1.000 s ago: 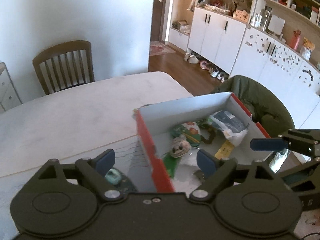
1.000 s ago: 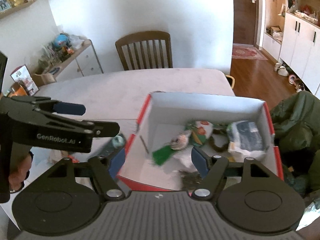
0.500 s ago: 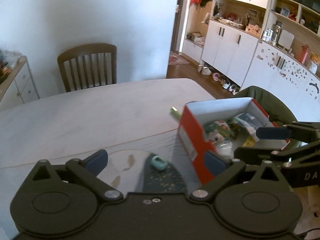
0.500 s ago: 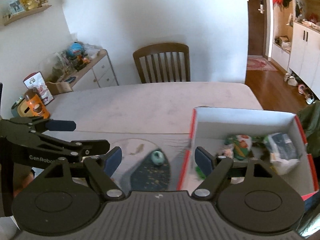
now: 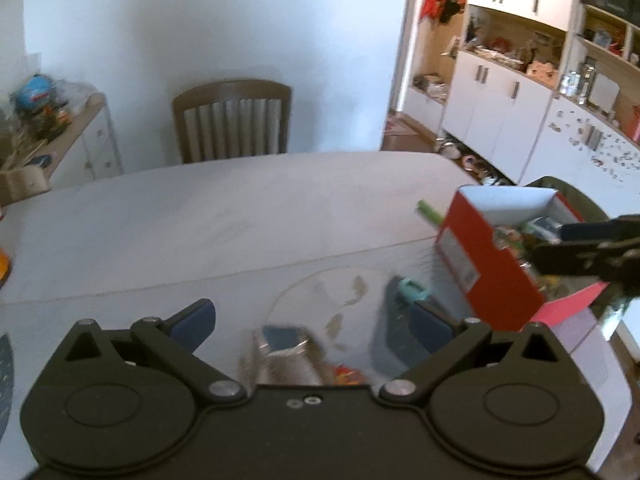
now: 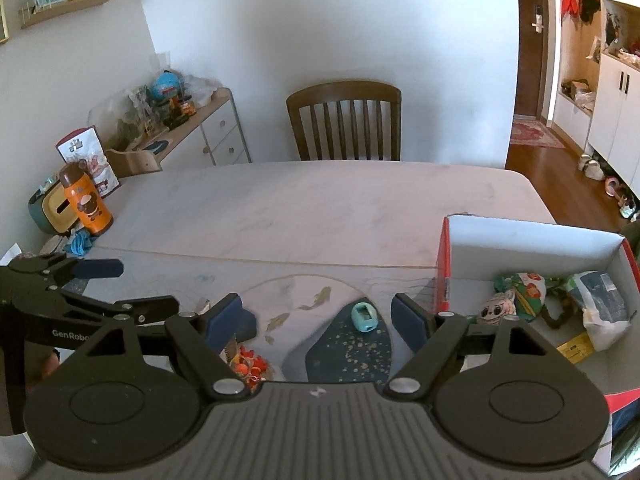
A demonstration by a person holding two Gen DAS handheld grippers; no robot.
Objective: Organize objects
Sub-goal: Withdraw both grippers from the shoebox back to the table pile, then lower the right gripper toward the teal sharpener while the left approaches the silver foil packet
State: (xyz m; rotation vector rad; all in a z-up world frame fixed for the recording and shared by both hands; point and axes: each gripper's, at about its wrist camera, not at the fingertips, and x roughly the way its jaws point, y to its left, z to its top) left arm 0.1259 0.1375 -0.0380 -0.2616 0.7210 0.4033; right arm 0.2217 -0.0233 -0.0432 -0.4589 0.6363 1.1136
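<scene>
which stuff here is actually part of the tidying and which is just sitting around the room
Part of the job:
- red box holding packets and toys
- small teal gadget on the mat, outside the box
- silver packet near the left tongs
- red-orange bits by the right tongs

Just lying about:
- wooden chair
- orange bottle
- sideboard clutter
- shoes on the floor
</scene>
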